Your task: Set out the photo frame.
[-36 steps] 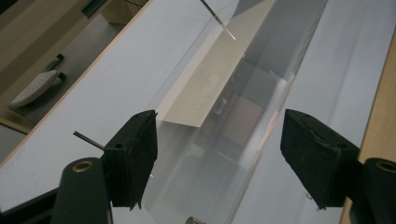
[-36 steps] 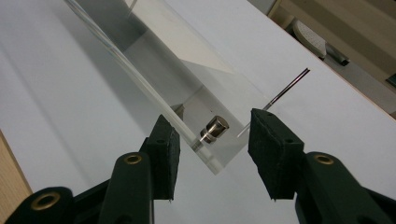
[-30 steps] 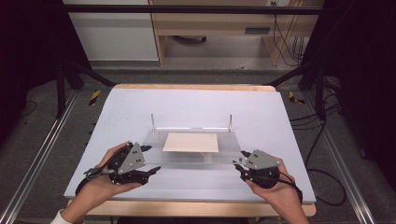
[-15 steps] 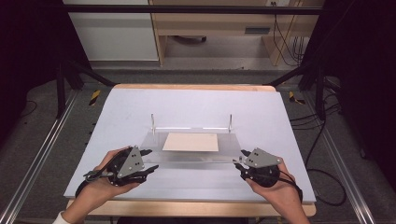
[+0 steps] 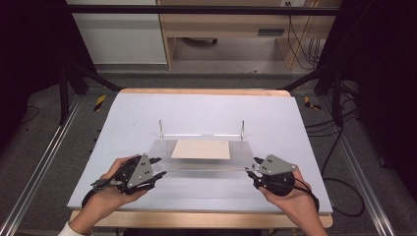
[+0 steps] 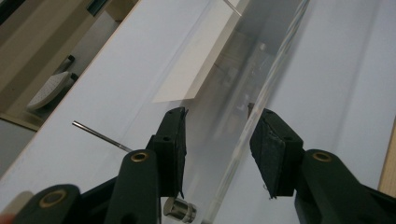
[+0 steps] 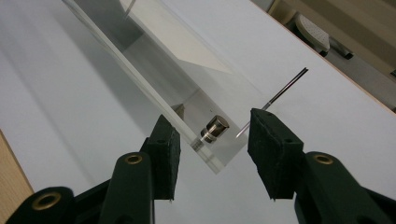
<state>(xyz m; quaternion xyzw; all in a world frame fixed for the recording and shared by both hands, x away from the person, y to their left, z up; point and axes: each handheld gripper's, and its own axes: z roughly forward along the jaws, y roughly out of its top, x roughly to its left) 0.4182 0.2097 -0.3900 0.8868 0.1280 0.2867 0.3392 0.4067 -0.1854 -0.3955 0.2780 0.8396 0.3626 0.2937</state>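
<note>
1. A clear acrylic plate (image 5: 201,158) lies near the front middle of the white table top (image 5: 206,115), standing a little off the surface on short metal feet (image 7: 214,129). A cream sheet of paper (image 5: 201,149) lies flat under or on it; I cannot tell which.

2. Two thin upright pins (image 5: 161,129) rise at the plate's far corners, with a clear bar running between them.

3. The left gripper (image 5: 153,167) sits at the plate's near left corner. In the left gripper view its jaws are spread, and the plate's clear edge (image 6: 254,112) runs up between them, untouched as far as I can see. One metal foot shows just below the left jaw.

4. The right gripper (image 5: 252,169) sits at the near right corner. In the right gripper view its jaws stand apart too, with the plate's corner and a foot lying between them. Neither pad is pressing the plastic.

5. Each gripper is held in a hand (image 5: 105,199), with the forearms coming in over the table's wooden front edge (image 5: 196,220).

6. Compared with a second ago, the left gripper has slid in closer to the plate's corner; before, it sat a little farther out to the left. The right gripper, plate and paper look unchanged.
</note>
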